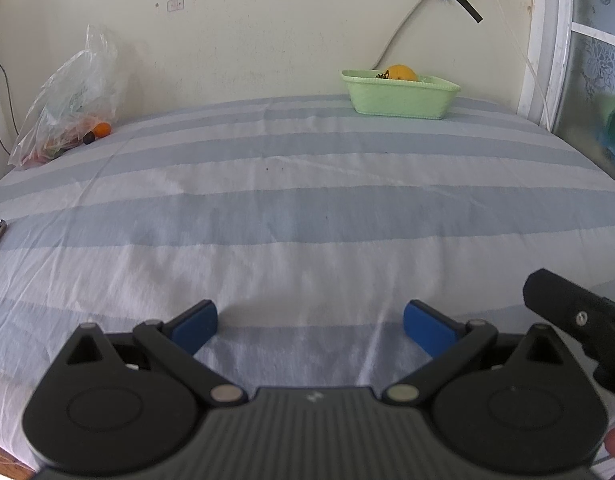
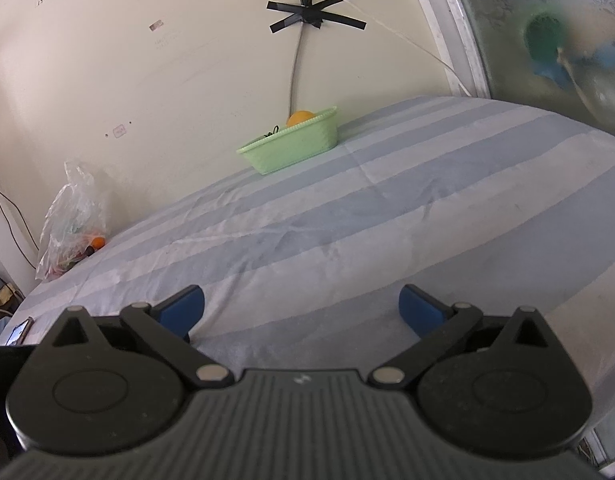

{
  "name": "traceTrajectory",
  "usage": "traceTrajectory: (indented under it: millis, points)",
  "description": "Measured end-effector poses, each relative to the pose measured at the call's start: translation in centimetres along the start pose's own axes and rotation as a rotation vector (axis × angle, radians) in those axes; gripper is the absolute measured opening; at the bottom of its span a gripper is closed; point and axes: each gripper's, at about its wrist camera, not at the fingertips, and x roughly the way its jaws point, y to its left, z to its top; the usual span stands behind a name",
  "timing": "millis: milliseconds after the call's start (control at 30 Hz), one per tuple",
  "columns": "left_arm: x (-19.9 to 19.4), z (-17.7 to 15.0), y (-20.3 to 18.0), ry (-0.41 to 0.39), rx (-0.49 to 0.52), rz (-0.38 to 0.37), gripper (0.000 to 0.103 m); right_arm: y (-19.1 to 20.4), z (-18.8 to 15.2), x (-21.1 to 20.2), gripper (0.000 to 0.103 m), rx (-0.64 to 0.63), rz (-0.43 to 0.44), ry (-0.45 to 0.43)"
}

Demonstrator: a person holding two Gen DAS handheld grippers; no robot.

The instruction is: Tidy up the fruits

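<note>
Fruit is split: one orange already sits in the green basket at the far wall, the rest is in the plastic bag at the far left corner of the striped bed, a small orange fruit at its mouth. Left gripper and right gripper both hang near the bed's front edge, jaws spread wide, holding nothing. Go for the loose fruit at the bag mouth first, avoid pinching film, squeeze gently.

Right gripper: jaws spread wide, nothing between the blue pads, low over the striped sheet. Green basket lies well beyond the gripper, against the wall, holding an orange. Plastic bag stands far left of the basket, a small orange fruit at its base.
</note>
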Motion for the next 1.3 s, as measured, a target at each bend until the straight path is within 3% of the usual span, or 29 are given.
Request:
traceTrajectory:
  millis: [467, 1300]
  points:
    - [-0.12, -0.09, -0.07, 0.002, 0.0, 0.001, 0.103, -0.04, 0.07, -0.78, 0.103, -0.004, -0.015, -0.035]
    - [-0.3, -0.24, -0.18, 0.004, 0.001, 0.003, 0.103, -0.33, 0.15, -0.48, 0.103, 0.014, -0.028, 0.0]
